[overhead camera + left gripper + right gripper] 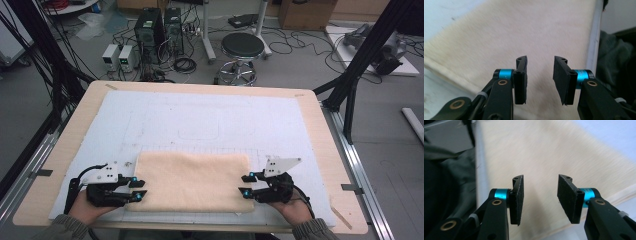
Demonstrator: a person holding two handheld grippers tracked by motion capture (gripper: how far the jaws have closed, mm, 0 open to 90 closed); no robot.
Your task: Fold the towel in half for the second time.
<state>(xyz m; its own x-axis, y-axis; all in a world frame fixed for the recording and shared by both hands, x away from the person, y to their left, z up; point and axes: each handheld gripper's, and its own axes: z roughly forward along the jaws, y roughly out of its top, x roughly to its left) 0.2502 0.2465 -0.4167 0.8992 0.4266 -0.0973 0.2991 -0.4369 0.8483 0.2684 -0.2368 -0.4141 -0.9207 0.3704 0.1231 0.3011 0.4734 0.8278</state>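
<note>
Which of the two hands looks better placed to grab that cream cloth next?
Neither clearly; slightly the left. The left gripper overlaps the folded cream towel at its near-left corner, jaws apart over fabric. The right gripper sits open at the towel's right edge, equally close. Folding onward probably needs both.

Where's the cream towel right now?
In the high view, the cream towel lies folded near the table's front edge, between the left hand-held gripper and right hand-held gripper.

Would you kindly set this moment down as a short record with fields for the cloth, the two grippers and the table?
cloth: cream towel, folded into a flat rectangle near the table's front edge
left gripper: at the towel's left end, jaws apart, nothing pinched
right gripper: at the towel's right end, jaws apart, nothing pinched
surface: white mat on a wooden table
</note>
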